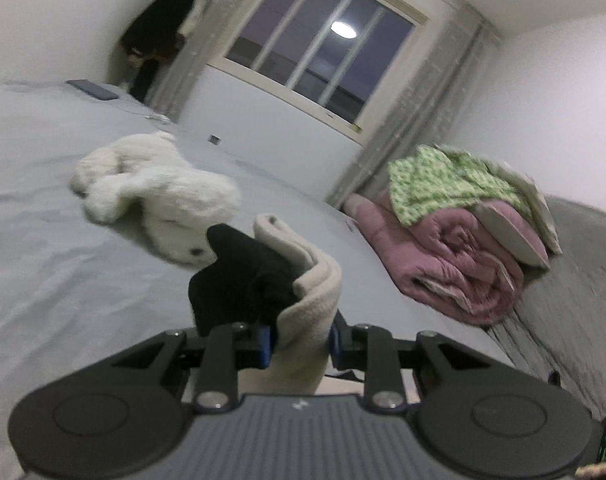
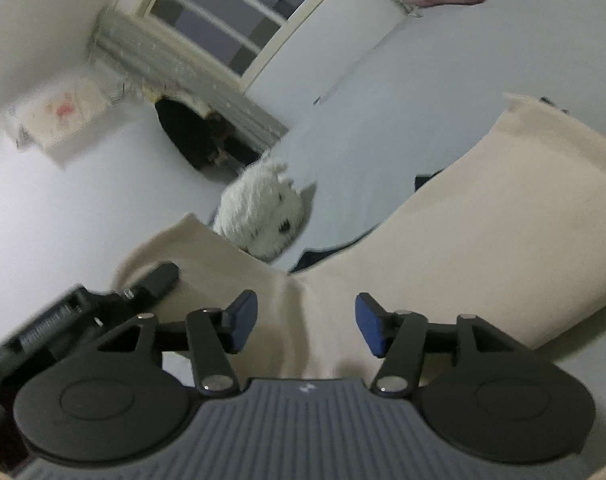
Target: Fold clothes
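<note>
A cream fleece garment (image 1: 315,280) with a black part (image 1: 243,280) bunches up between the blue pads of my left gripper (image 1: 301,340), which is shut on it above the grey bed. In the right wrist view the same cream garment (image 2: 463,248) spreads wide across the bed. My right gripper (image 2: 307,320) stands open over it, with a fold of the cloth lying between the blue pads (image 2: 245,320) and neither pad pressing on it. The other gripper's black body (image 2: 103,300) shows at the left of that view.
A white plush toy (image 1: 159,196) lies on the grey bedsheet (image 1: 43,240) just beyond the garment. Rolled pink bedding (image 1: 455,256) topped by green patterned cloth (image 1: 443,176) sits at the bed's far right. A window (image 1: 315,44) and dark hanging clothes (image 1: 159,36) line the wall.
</note>
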`<state>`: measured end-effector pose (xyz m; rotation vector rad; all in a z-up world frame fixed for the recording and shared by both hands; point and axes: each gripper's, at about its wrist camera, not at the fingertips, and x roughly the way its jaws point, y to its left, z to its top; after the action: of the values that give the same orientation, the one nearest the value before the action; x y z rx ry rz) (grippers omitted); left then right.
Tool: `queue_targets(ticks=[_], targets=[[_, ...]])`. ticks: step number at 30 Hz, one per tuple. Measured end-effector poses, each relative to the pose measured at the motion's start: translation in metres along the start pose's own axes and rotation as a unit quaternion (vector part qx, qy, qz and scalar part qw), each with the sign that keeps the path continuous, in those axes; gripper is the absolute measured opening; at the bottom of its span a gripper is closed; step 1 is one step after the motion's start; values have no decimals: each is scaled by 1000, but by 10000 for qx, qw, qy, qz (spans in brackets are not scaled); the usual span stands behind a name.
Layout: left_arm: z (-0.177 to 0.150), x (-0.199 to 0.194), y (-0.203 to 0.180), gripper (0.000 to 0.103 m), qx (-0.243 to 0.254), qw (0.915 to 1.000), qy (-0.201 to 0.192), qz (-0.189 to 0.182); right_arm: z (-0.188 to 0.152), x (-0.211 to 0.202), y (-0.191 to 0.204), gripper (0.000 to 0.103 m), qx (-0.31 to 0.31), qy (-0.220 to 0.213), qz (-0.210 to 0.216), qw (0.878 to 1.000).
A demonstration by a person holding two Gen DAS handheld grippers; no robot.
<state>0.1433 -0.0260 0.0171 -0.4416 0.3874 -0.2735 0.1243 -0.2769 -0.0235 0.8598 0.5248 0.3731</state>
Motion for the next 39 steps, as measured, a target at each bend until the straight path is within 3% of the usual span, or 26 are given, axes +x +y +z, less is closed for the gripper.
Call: queue_targets(ticks=[7,9,14,16,20,25,28,29,30,33,35,39], targets=[[-20,19,-38,27,360,9982,434,-178,21,-28,-28,68,950,-304,572,9934],[-30,24,-45,28,408,9966,655,-277,25,-33,-36,74,1176,-369,648,9903],[-54,32,-51,32,559,9879,1307,-620,26,-39,-55,74,1610,-325,728,9837],[-58,29,-48,33,695,9854,1388,-704,26,-40,-56,74,1625,-278,695,9839],[-51,14,-41,48,723,9810,1508,-987,25,-42,-50,74,1498,-220,587,9867],[-39,-8,-28,61,470,9690,1682,-1749,28,-37,-44,73,1296,-164,395,9906],[-33,-19,-16,61,442,9668,1734,-1824,27,-36,-42,62,1116,-117,237,9934],[-31,-22,-11,61,445,9673,1731,-1799,27,-34,-39,53,1042,-93,166,9944],[-28,-24,-5,61,444,9692,1694,-1733,26,-32,-37,42,950,-60,69,9954],[-18,-24,18,59,334,9776,1483,-1456,23,-23,-23,27,492,74,-270,9984],[-11,-20,34,59,213,9833,1309,-1249,23,-21,-17,25,286,97,-368,9989],[-10,0,52,45,16,9880,1189,-984,37,-28,-16,22,123,7,-299,9995]])
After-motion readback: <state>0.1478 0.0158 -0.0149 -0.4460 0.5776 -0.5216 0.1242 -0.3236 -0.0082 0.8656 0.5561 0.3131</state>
